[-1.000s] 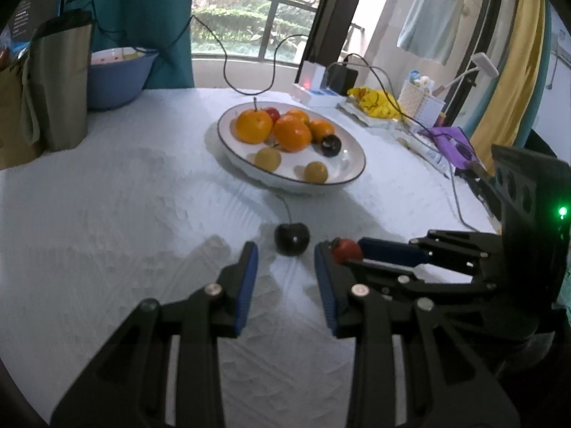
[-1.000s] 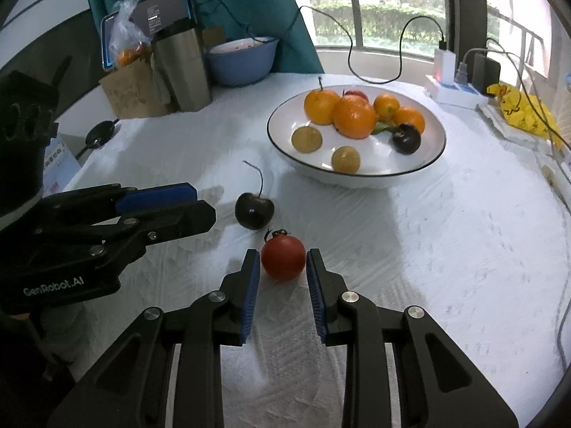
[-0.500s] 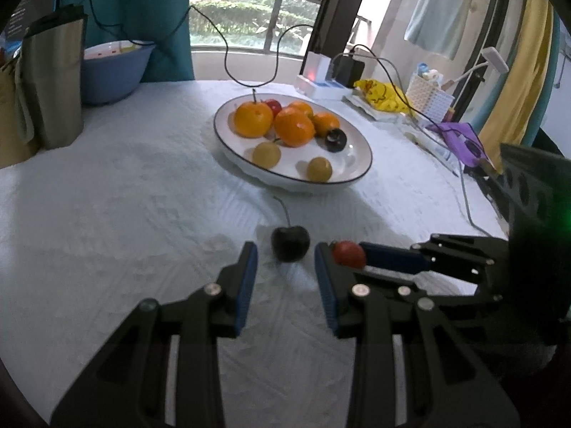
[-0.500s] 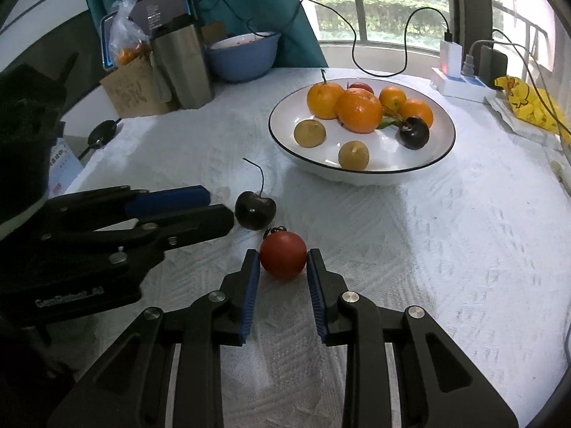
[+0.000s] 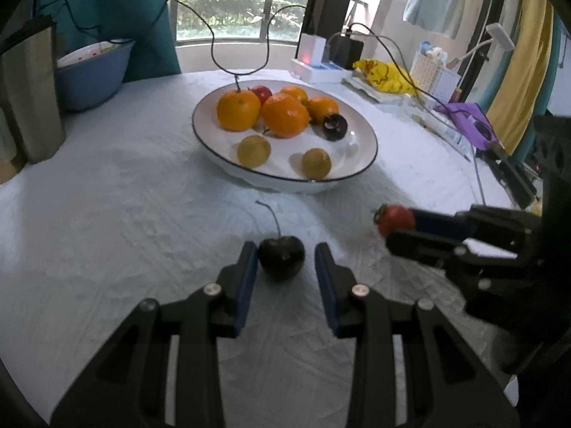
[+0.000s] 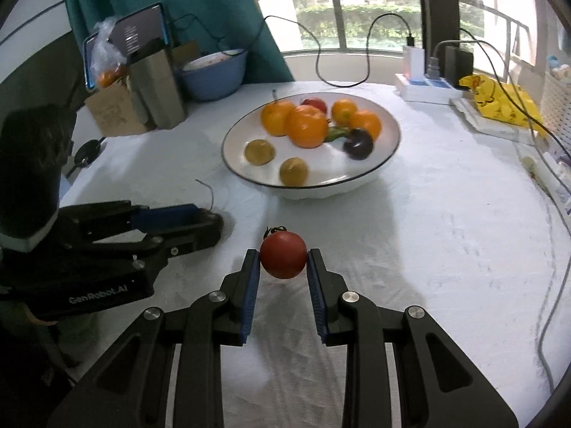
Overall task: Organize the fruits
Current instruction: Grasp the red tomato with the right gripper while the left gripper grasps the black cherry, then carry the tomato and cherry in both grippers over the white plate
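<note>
White cloth covers the table, and most of the fruit already sits in the plate by the window.

Four oranges, two yellowish fruits, a dark plum and a small red one lie in the plate, so I judge the sorting nearly done, with two pieces left outside it. My right gripper is pinching the red tomato between its blue pads, in front of the plate's near rim and apparently just clear of the cloth. My left gripper has its jaws spread around the dark cherry, which rests on the cloth; one pad sits against it, the other shows a gap. What remains, as I see it: carry the tomato over the rim and release it, then grip and move the cherry.
</note>
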Tool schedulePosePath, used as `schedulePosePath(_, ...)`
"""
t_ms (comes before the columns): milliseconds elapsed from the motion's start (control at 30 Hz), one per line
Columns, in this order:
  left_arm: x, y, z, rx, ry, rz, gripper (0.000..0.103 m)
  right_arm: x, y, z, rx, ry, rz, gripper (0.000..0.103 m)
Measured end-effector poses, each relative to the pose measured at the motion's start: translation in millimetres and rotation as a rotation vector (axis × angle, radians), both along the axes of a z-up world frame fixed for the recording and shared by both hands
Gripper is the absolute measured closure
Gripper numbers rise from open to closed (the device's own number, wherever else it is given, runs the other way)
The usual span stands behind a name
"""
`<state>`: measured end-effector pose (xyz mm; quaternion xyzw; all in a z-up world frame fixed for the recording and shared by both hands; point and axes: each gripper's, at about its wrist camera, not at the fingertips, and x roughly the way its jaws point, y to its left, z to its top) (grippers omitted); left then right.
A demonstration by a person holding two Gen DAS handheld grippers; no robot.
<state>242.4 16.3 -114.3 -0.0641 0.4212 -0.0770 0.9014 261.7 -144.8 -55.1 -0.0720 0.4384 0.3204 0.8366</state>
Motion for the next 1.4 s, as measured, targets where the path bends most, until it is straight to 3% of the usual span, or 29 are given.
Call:
schedulePosePath(400,3,-9,0,0.059,0.002,-0.025,0.075,9,-8,7,0.017,-0.016,-0.008,0.074)
schedulePosePath(1000,20,-14,37,0.042,-0.076,-0.047,0.075,30,-16,26,0.031,-0.054,-0.031,0.074)
schedulePosePath(1400,50,-7,32,0.035,-0.069,-0.021,0.075,54,-11,27,0.028,-0.061,-0.026,0.074)
